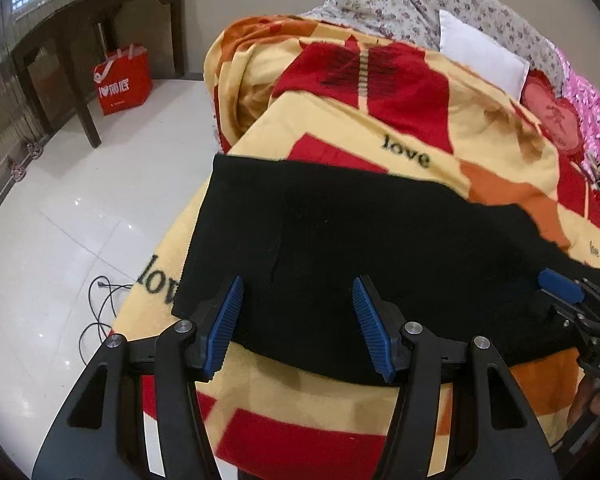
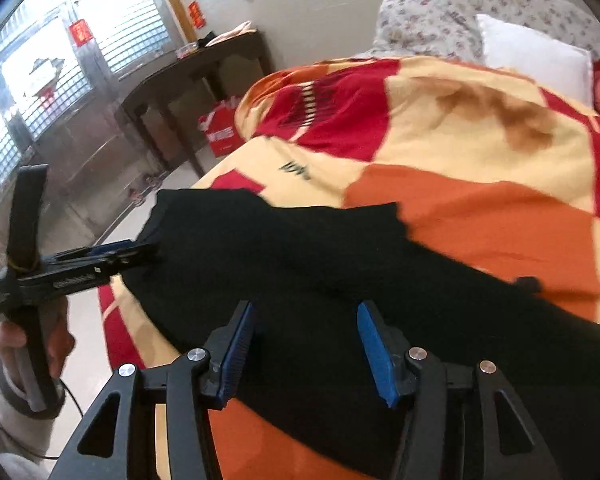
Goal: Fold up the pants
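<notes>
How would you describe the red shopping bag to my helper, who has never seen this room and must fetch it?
Find the dark wooden table against the wall, left of the bed's yellow and red blanket. The red shopping bag stands upright on the white floor beneath it. It is the only bright red thing there, printed with white lettering.

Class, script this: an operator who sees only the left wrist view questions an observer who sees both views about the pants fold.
Operator: Is the right gripper clamped on anything?
Observer: No; the right gripper has its jaws open above the black pants.
Operator: What holds the left gripper?
Observer: A bare hand in a pale sleeve grips its handle.
Operator: What's beyond the dark table?
Observer: A shiny metal door with red paper signs.
</notes>
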The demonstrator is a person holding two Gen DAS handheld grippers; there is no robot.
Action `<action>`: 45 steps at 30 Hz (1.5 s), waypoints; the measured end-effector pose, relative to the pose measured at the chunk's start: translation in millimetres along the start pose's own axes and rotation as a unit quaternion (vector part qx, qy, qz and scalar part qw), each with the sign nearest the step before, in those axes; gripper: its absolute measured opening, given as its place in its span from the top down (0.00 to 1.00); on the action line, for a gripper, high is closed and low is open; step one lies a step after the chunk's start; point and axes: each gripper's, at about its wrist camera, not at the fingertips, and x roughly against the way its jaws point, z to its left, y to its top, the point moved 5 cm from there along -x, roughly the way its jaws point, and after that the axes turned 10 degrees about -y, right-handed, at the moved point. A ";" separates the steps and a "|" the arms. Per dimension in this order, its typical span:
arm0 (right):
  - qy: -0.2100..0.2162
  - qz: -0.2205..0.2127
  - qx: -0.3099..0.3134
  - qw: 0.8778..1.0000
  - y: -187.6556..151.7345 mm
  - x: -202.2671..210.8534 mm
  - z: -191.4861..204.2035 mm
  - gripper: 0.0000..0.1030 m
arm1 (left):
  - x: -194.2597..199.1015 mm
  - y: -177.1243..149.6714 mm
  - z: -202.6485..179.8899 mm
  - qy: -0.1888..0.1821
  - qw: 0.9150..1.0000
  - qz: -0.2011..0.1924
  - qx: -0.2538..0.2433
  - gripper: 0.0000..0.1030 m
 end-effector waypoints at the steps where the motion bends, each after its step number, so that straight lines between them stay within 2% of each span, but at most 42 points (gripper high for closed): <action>1: -0.005 0.002 -0.005 1.000 -2.7 2.9 -7.5 0.50 | 2.1 0.9 -3.2 -0.004 1.000 -0.002 0.004 0.45; 10: -0.058 -0.005 -0.038 0.998 -24.2 41.6 -59.3 0.50 | 4.2 1.6 -43.1 -0.019 1.000 -0.007 -0.018 0.45; 15: -0.084 0.010 -0.056 0.995 -36.3 36.6 -78.8 0.50 | -9.1 -7.8 -63.4 -0.033 0.999 0.011 -0.026 0.45; 17: -0.077 -0.003 -0.067 0.995 -37.6 39.1 -83.7 0.50 | -21.1 -13.6 -69.1 -0.029 0.999 0.029 -0.032 0.45; 19: -0.072 -0.004 -0.074 0.995 -38.6 43.8 -87.2 0.50 | -23.4 -15.8 -76.9 -0.013 0.998 0.029 -0.045 0.45; 24: -0.091 0.003 -0.108 0.990 -54.1 64.0 -115.7 0.50 | -16.4 -11.7 -112.4 -0.053 0.995 0.027 -0.079 0.45; 26: -0.084 0.000 -0.133 0.988 -64.3 73.6 -128.8 0.50 | -18.1 -9.7 -132.1 -0.067 0.993 0.027 -0.097 0.45; 28: -0.086 -0.005 -0.150 0.985 -74.4 84.7 -142.2 0.50 | -25.8 -9.6 -151.3 -0.092 0.989 0.045 -0.104 0.45; 33: -0.131 -0.004 -0.174 0.976 -93.4 105.4 -177.6 0.50 | -49.2 -14.0 -201.3 -0.137 0.978 0.089 -0.133 0.44; 41: -0.139 0.000 -0.210 0.968 -121.1 139.8 -202.7 0.50 | -65.9 -16.1 -276.4 -0.188 0.956 0.119 -0.191 0.44; 45: -0.152 -0.003 -0.241 0.959 -135.6 158.2 -216.5 0.50 | -71.8 -16.0 -300.7 -0.198 0.948 0.131 -0.211 0.44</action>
